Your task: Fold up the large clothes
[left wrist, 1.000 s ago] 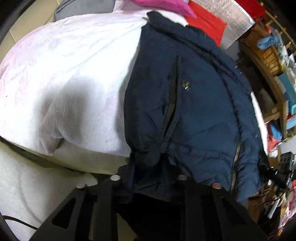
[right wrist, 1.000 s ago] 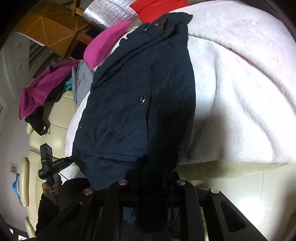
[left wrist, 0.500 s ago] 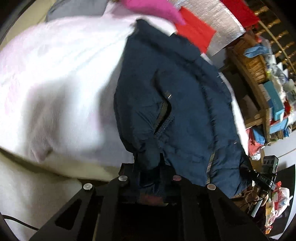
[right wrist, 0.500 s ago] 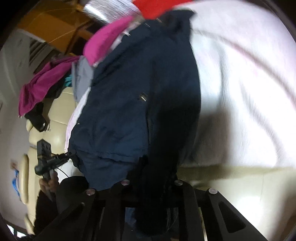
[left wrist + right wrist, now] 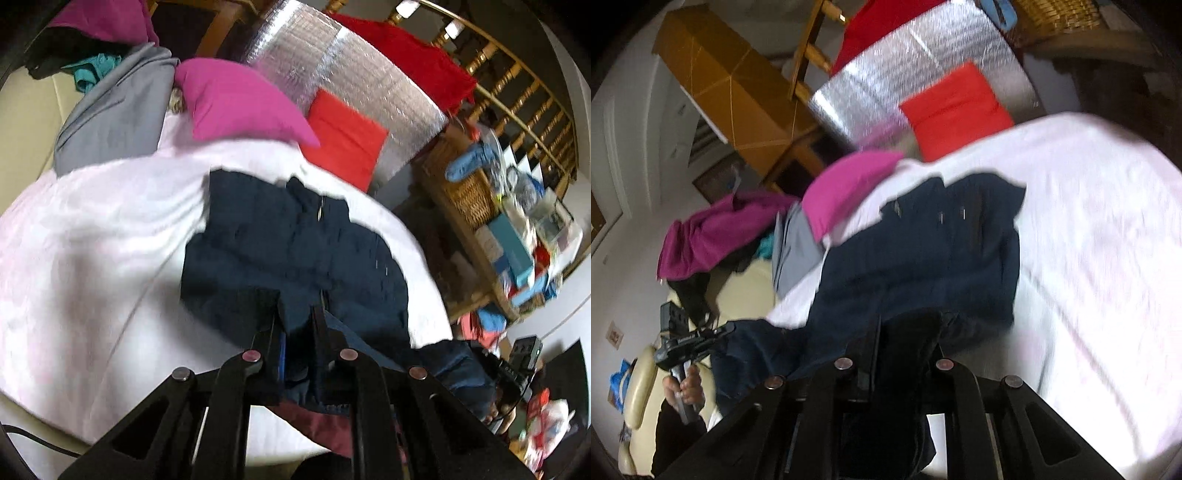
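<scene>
A navy blue padded jacket lies on a white and pale pink blanket. My left gripper is shut on the jacket's near hem and holds it raised over the jacket body. In the right wrist view the jacket lies on the same blanket. My right gripper is shut on the other near corner of the hem. Each view shows the other gripper at the frame edge, the right one and the left one.
Magenta, grey and red clothes lie at the blanket's far end by a silver foil sheet. A wooden shelf with a wicker basket stands right. A cream sofa lies left.
Both grippers have lifted the jacket's near hem and carried it forward over the jacket body. The jacket now looks shorter. The frames are blurred by motion.
</scene>
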{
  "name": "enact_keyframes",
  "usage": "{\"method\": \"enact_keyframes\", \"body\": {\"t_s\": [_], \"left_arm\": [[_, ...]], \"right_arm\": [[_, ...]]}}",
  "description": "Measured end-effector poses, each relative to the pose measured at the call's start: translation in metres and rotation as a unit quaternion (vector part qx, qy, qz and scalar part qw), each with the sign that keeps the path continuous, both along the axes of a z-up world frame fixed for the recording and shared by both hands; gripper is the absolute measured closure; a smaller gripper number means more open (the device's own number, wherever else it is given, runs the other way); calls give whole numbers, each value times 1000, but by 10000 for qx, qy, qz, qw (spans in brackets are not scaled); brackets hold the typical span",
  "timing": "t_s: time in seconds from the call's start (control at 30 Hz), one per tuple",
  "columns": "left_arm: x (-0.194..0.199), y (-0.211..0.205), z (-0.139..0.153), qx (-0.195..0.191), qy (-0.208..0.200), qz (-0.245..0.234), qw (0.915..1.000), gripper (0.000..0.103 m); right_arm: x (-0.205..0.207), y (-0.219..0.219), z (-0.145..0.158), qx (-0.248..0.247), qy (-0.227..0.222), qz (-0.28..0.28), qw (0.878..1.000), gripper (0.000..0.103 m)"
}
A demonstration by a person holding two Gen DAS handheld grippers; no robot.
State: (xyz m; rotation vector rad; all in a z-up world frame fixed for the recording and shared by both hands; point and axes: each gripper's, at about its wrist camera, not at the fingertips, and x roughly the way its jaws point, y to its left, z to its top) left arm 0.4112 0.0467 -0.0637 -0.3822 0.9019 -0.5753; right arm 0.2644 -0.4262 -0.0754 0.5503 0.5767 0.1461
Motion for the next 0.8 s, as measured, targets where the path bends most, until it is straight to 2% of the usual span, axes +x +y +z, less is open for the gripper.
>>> {"method": "enact_keyframes", "body": {"t_s": [0.23, 0.37, 0.47, 0.63, 0.8], "left_arm": [[92, -21, 9, -69, -97, 508, 9986, 91], [158, -31, -6, -140, -31, 798, 9967, 92], [206, -48, -29, 115, 109, 838, 9964, 92], [273, -70, -69, 369, 432, 812, 9951, 92], [308, -84, -95, 577, 452, 777, 9943, 92]], "right_arm": [[96, -21, 32, -217, -161, -438, 9987, 90], [166, -39, 34, -319, -189, -723, 9967, 91], [222, -46, 19, -403, -45, -916, 9950, 91], [289, -62, -13, -464, 277, -1159, 9918, 91], [341, -75, -45, -348, 577, -1336, 9887, 91]]}}
